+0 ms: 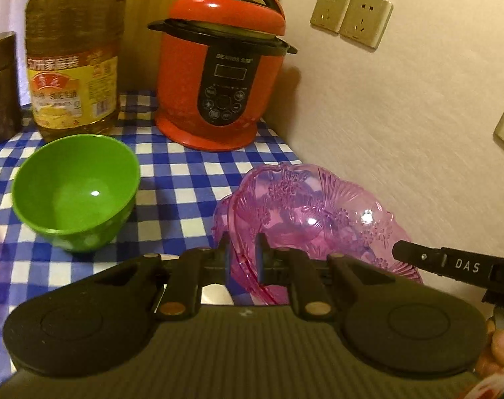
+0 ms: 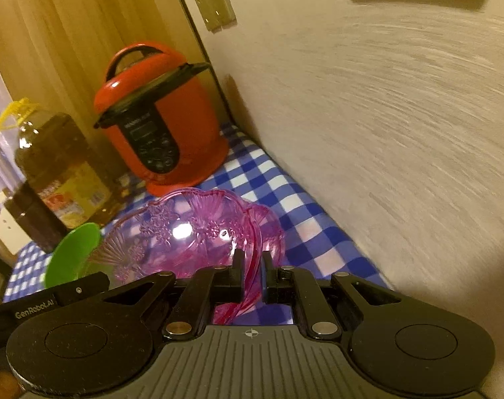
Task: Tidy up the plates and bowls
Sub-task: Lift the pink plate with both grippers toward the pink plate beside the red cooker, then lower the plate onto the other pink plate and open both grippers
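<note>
A pink see-through plastic bowl [image 1: 315,212] with a flower pattern is held tilted above the blue checked tablecloth [image 1: 182,183]. My left gripper [image 1: 243,249] is shut on its near left rim. My right gripper [image 2: 252,266] is shut on its right rim, and the pink bowl [image 2: 185,232] fills the middle of the right wrist view. The right gripper's body [image 1: 458,266] shows at the right edge of the left wrist view. A green bowl [image 1: 75,193] stands upright on the cloth to the left of the pink bowl; it also shows in the right wrist view [image 2: 74,254].
A red electric pressure cooker [image 1: 222,66] stands at the back against the wall corner. A large oil bottle [image 1: 72,60] and a dark canister [image 1: 0,86] stand at the back left. The wall [image 1: 401,116] with sockets runs along the right side.
</note>
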A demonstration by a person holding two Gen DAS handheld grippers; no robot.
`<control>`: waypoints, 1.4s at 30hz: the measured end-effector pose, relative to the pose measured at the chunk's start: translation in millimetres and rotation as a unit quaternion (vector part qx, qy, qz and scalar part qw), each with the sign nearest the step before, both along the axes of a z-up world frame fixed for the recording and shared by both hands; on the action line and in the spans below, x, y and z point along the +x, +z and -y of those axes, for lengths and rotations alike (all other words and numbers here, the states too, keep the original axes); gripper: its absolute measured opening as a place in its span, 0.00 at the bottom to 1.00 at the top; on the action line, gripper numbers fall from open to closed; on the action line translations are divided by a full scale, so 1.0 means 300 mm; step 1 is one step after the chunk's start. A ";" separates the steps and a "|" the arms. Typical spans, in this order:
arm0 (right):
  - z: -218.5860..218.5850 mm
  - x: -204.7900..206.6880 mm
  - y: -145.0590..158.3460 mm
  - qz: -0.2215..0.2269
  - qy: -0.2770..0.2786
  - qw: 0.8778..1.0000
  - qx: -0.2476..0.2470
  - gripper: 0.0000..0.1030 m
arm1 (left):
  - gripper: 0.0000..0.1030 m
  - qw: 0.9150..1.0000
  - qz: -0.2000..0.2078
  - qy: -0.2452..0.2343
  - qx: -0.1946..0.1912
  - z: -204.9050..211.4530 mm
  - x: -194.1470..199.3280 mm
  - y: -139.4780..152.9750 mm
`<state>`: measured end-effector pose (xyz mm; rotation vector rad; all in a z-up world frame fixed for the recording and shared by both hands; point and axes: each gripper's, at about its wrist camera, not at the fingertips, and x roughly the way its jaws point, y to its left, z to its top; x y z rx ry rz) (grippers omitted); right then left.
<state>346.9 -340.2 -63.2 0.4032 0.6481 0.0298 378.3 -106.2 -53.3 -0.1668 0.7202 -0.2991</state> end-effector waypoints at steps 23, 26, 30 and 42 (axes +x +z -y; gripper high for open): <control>-0.037 0.210 -0.125 -0.019 0.008 0.997 -0.075 0.10 | 0.13 0.997 -0.031 -0.020 0.061 0.071 0.192 -0.139; -0.036 0.215 -0.133 -0.020 0.007 0.997 -0.078 0.10 | 0.13 0.997 -0.028 -0.022 0.071 0.082 0.195 -0.146; -0.035 0.222 -0.137 -0.020 0.008 0.997 -0.079 0.10 | 0.14 0.996 -0.025 -0.025 0.076 0.084 0.197 -0.152; -0.028 0.225 -0.150 -0.021 0.008 0.997 -0.075 0.10 | 0.15 0.995 -0.010 -0.030 0.095 0.096 0.196 -0.160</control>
